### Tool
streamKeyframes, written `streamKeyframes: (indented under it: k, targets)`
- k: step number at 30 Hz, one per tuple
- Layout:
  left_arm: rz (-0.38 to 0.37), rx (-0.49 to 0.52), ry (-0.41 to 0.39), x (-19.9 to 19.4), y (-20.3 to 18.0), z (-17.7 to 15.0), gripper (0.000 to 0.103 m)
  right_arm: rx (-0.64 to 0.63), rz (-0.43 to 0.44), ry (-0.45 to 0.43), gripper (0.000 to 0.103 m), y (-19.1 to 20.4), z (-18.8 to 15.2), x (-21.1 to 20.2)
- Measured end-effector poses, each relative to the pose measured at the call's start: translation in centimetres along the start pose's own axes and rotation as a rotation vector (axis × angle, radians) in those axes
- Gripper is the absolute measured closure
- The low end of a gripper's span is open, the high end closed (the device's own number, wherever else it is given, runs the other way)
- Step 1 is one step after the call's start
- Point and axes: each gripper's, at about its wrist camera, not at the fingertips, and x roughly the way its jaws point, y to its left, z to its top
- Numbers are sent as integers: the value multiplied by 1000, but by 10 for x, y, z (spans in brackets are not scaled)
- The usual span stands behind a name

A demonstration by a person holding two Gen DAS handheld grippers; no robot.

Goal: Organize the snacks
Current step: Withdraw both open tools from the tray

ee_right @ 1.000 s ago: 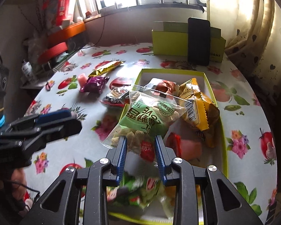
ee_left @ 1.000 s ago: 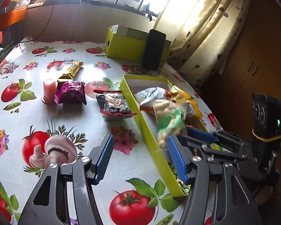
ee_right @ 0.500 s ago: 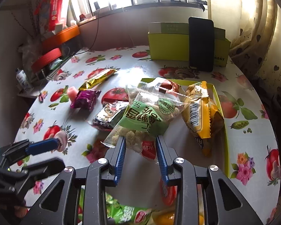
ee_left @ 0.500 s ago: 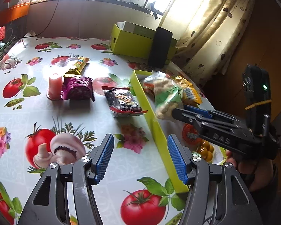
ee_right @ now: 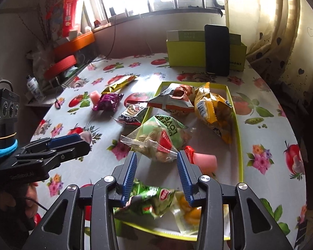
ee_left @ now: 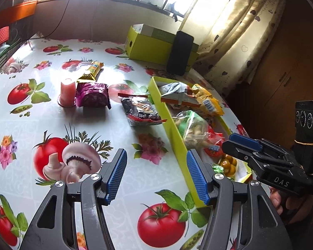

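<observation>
Snacks still outside the yellow tray (ee_left: 178,143) — purple packet (ee_left: 92,95), dark packet (ee_left: 140,110) — lie on the worktop (ee_left: 52,125) beyond the left tool (ee_left: 155,175), spread empty. Right tool (ee_right: 156,174), parted, hovers over the tray's green bag (ee_right: 159,139), whose overhanging corner could tip it out.

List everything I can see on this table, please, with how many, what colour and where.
tray: 1, yellow-green, right side of table
snack packs in tray: several; clear-green, yellow, white-orange
dark snack pack: 1, black-red, table, beside tray
purple pack: 1, table
pink jelly cup: 1, beside purple pack
gold bar: 1, behind them
green box: 1, table's far edge
black phone: 1, leaning on box
tablecloth: 1, tomato print
left hand-held gripper: 1, open, above the tablecloth
right hand-held gripper: 1, open, over tray
</observation>
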Motion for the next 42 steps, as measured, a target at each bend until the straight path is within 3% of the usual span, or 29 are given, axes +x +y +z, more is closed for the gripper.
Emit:
streamKeyframes:
  k: [20,42]
  targets:
    - [124,15,-77,-26,2,-1,43,-17,18,-14,62,14,-3,-13]
    - [137,28,-69,-14,2,10,43,-29,22,-21,62,24,3,-12]
